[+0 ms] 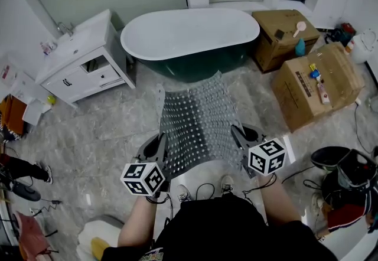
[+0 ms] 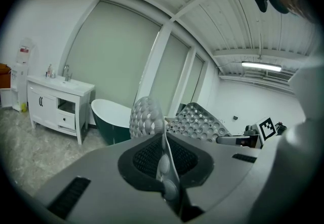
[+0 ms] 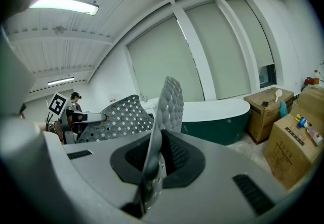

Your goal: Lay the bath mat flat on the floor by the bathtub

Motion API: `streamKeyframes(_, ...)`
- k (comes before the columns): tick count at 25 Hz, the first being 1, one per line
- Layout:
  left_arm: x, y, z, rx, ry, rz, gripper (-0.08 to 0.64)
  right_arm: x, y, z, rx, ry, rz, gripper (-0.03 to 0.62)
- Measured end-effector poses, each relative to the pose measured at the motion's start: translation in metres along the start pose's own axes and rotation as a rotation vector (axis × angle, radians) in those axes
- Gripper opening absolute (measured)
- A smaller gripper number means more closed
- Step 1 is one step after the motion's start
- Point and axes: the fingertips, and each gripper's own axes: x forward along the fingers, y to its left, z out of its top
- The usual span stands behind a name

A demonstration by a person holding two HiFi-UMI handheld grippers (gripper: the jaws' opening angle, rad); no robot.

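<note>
A grey bath mat [image 1: 198, 121], studded with rows of round suction cups, hangs stretched in the air in front of the white-and-dark-green bathtub [image 1: 189, 32]. It is held by its two near corners. The left gripper [image 1: 159, 146] has its jaws clenched on the corner away from the bathtub's left end, a thin fold of mat pinched between the pads in the left gripper view. The right gripper [image 1: 241, 139] grasps the matching corner on the bathtub's right-hand side in the same way, the mat edge standing up out of its closed jaws. The sheet slopes down from the jaws toward the bathtub, its left edge curling upward. Its far edge lies near the foot of the bathtub, though whether it touches the marbled floor [image 1: 106, 130] is hard to say from above.

The person's two shoes [image 1: 227, 183] stand on the floor under the near edge of the mat, on the side away from the bathtub. Left of the bathtub stands a white vanity cabinet [image 1: 82, 68] with a basin and tap on top. Just right of the bathtub sits a cardboard box [image 1: 283, 38]. A second, larger cardboard box [image 1: 316, 85] lies farther right of the bathtub and nearer the camera, with small items on its top.
</note>
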Motion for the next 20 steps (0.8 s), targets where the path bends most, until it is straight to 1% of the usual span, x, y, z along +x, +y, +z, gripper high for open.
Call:
streamKeyframes(5,0.016,-0.019,-0.006,-0.007,0.002,0.012,0.032,-0.009,-0.024,-0.001,0.005,0.006,0.010,0.031)
streamKeyframes(10,0.033,-0.047,-0.013,-0.016,-0.004,0.026,0.032,-0.024,-0.053,-0.001,0.006,0.007,0.026,0.031)
streamKeyframes(15,0.039,-0.074,-0.016,-0.022,-0.012,0.040,0.032,-0.042,-0.073,0.001,0.007,0.010,0.044,0.031)
streamKeyframes(20,0.045,-0.102,-0.020,-0.013,-0.021,0.051,0.032,-0.058,-0.094,0.001,0.010,0.001,0.063,0.029)
